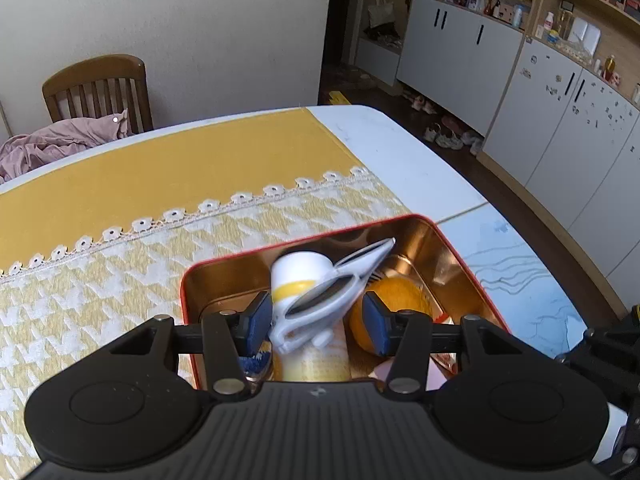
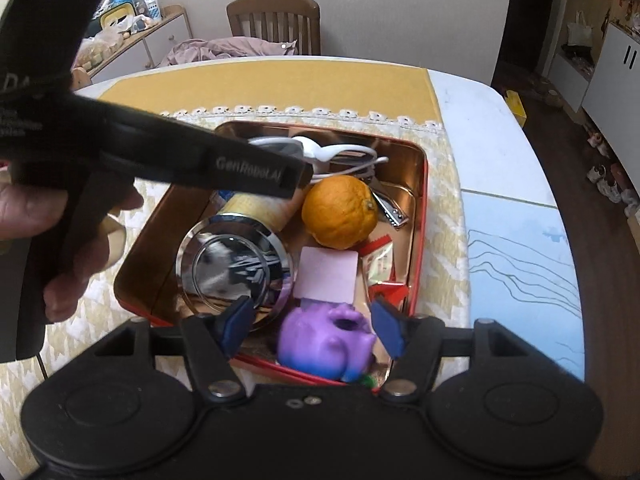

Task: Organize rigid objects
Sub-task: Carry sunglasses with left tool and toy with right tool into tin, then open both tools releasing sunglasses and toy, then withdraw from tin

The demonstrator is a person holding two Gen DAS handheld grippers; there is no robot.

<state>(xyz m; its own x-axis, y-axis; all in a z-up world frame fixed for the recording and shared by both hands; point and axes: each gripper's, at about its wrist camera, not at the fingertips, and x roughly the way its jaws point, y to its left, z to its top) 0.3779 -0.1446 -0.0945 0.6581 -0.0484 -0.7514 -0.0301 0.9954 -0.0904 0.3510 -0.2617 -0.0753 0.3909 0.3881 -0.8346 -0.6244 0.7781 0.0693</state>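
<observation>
In the left wrist view, a red-rimmed tin (image 1: 448, 240) with a gold interior sits on the houndstooth cloth (image 1: 120, 280) near the right edge of the tabletop (image 1: 400, 148). The left gripper (image 1: 318, 322) hangs over the tin's near half, its blue pads (image 1: 256, 322) pinching a white thermometer-shaped device (image 1: 332, 300) that tilts up toward the tin's far right corner. Behind the device lies a white and yellow tube (image 1: 300, 272); an orange (image 1: 400, 300) rests just right of it. In the right wrist view, the same tin holds the orange at its centre, a chrome round lid (image 2: 236, 264) toward the left wall, a pink card (image 2: 328, 276) beside it, a purple figurine (image 2: 328, 344) against the near wall, red snack packets (image 2: 380, 268) along the right wall, nail clippers (image 2: 394, 210) beside the orange, and a white cable (image 2: 344, 156) along the far wall. The right gripper (image 2: 316, 330) stands spread above the near rim, pads either side of the figurine without touching it. A hand (image 2: 60, 248) at the left edge of the view grasps the other tool's black handle.
</observation>
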